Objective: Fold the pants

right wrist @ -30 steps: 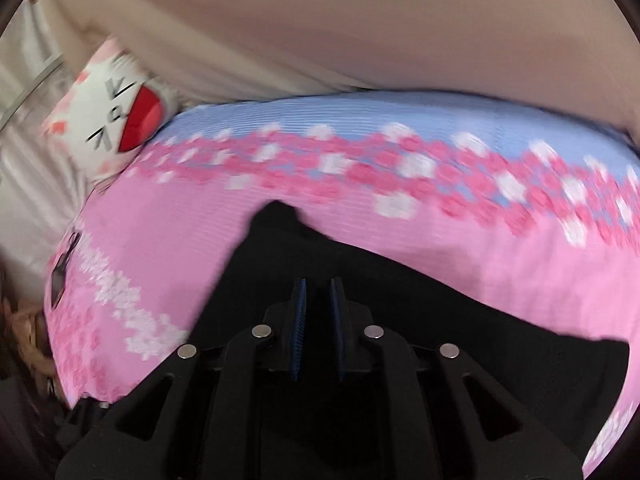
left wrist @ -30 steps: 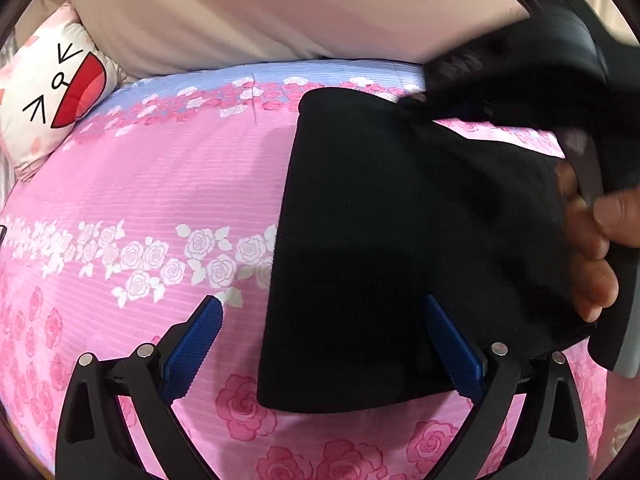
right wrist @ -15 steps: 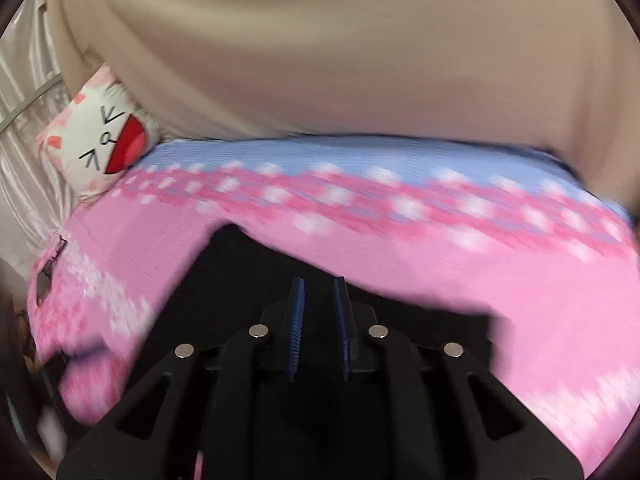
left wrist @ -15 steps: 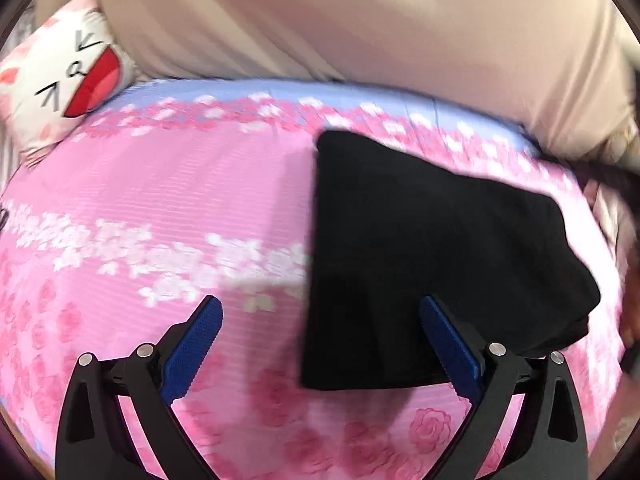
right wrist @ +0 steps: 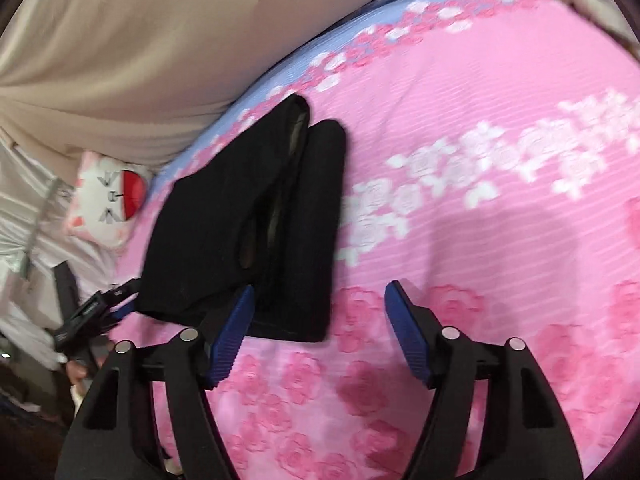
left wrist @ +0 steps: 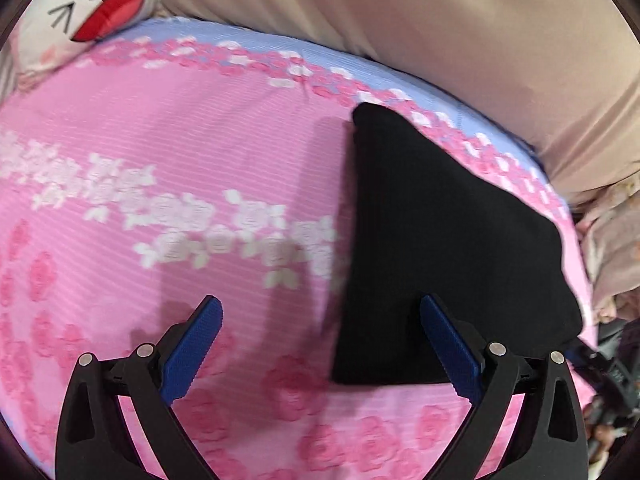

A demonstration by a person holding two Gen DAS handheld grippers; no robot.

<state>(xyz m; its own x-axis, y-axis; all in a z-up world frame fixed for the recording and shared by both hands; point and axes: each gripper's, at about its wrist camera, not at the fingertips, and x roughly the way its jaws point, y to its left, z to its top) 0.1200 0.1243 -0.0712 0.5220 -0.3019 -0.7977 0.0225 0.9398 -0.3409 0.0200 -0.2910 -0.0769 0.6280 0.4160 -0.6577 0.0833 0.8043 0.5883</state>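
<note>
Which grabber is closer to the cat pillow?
Left. The left gripper hovers on the pants' side toward the cat pillow; the right gripper sits on the pants' far side.

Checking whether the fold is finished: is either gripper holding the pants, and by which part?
Nothing is held. The left gripper and right gripper both stand open; the folded black pants lie free.

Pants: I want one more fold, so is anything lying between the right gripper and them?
Nothing visible does. The folded black pants lie on the pink bedspread, just ahead-left of the open right gripper, with only bare bedspread between.
</note>
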